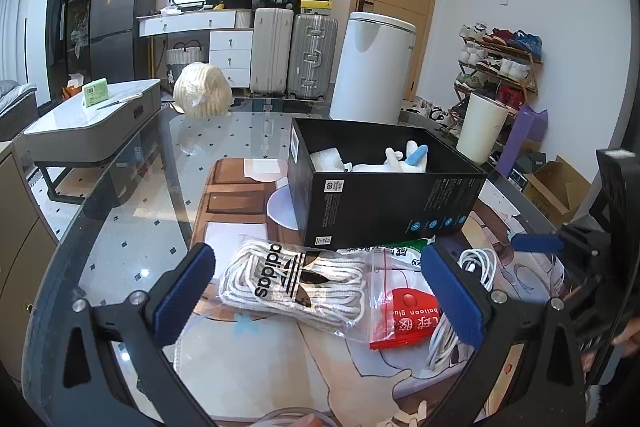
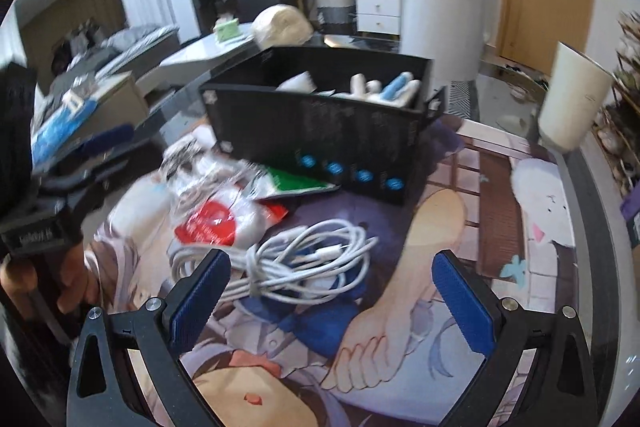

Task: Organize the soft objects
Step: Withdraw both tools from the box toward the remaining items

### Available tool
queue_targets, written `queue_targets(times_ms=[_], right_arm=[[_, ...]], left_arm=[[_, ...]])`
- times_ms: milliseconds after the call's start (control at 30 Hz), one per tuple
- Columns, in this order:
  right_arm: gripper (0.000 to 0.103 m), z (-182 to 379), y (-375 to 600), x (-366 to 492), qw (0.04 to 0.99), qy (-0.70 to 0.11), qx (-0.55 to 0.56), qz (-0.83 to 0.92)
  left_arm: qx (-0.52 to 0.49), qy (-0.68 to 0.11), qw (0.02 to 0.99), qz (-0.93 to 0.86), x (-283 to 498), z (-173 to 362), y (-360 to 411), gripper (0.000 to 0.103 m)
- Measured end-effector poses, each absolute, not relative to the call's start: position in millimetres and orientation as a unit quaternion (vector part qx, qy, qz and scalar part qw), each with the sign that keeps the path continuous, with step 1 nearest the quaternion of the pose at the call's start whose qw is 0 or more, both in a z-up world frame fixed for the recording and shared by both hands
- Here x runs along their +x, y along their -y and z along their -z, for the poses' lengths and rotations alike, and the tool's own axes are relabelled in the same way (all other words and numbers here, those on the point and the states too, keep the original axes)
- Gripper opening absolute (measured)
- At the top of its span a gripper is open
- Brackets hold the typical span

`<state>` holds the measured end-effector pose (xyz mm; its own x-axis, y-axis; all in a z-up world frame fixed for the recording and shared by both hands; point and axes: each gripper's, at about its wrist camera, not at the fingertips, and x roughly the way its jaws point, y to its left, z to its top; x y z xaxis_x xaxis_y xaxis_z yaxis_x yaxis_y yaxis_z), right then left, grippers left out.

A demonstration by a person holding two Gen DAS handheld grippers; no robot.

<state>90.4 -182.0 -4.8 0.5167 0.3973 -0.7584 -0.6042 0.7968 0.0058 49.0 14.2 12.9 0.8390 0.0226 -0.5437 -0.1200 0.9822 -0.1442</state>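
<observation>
A black box (image 1: 384, 203) stands on the printed mat and holds white soft items and a blue one (image 1: 416, 155). In front of it lie a clear bag of white laces with black lettering (image 1: 296, 283), a red-and-clear bag (image 1: 404, 315), a green-and-white packet (image 1: 396, 249) and a coiled white cable (image 2: 296, 263). My left gripper (image 1: 320, 291) is open, its pads either side of the laces bag and the red bag. My right gripper (image 2: 332, 291) is open just in front of the cable. The box also shows in the right wrist view (image 2: 320, 131).
A glass table (image 1: 132, 211) carries the printed mat (image 2: 440, 267). A cream cylinder (image 2: 572, 99) stands at the table's right edge. A cream yarn ball (image 1: 202, 89) sits at the far edge. A white bin (image 1: 372, 67), suitcases and a shoe rack stand behind.
</observation>
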Motion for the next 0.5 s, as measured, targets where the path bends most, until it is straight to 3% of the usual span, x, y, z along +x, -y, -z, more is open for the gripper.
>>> queue_targets(times_ms=[500], right_arm=[[0.102, 21, 187, 101, 0.848, -0.431, -0.142, -0.274]], left_arm=[[-0.085, -0.285, 0.954, -0.035, 51, -12, -12, 0.103]])
